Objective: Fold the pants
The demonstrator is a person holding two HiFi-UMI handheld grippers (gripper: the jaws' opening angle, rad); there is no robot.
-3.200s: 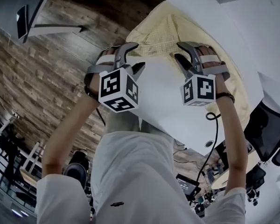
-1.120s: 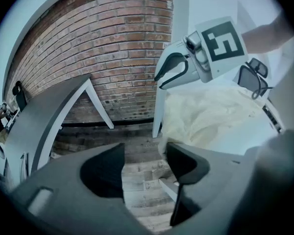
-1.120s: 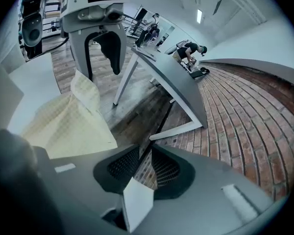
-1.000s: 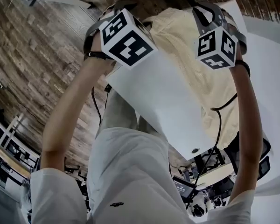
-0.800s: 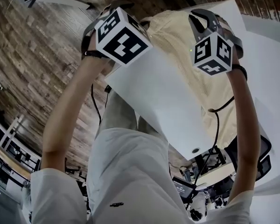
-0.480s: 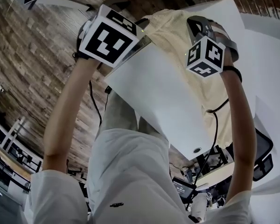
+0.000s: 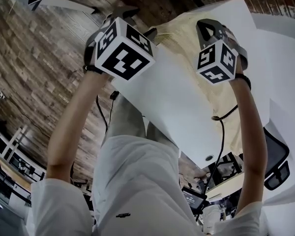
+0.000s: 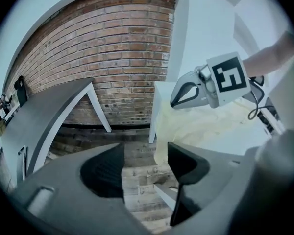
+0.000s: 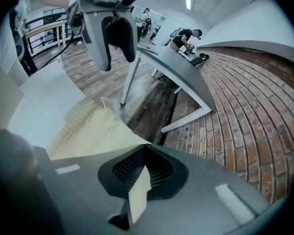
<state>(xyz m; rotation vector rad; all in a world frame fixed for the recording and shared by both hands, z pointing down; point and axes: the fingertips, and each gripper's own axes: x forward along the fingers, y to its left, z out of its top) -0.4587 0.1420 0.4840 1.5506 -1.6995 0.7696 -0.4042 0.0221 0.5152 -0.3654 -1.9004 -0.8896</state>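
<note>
Pale yellow pants [image 7: 184, 31] lie along the far and right side of the white table [image 7: 172, 97]; their edge hangs over the far end. My right gripper [image 7: 205, 27] is over that far edge and is shut on the pants. In the right gripper view a pale strip of cloth [image 9: 138, 192] is pinched between the dark jaws [image 9: 142, 180]. My left gripper [image 7: 137, 21] hovers by the table's left far corner, open. In the left gripper view the jaws [image 8: 144, 163] frame only wooden floor, with the pants' [image 8: 206, 126] edge just beyond the right jaw.
A grey desk on white legs [image 8: 100, 114] stands past the table before a brick wall [image 8: 127, 48]. Wooden floor [image 7: 49, 68] lies to the left. An office chair [image 7: 278, 161] sits at the right, and a black cable [image 7: 221, 132] trails from the right gripper.
My right gripper has shifted slightly left and nearer over the pants' far edge. The left gripper's cube has rolled while staying in about the same place.
</note>
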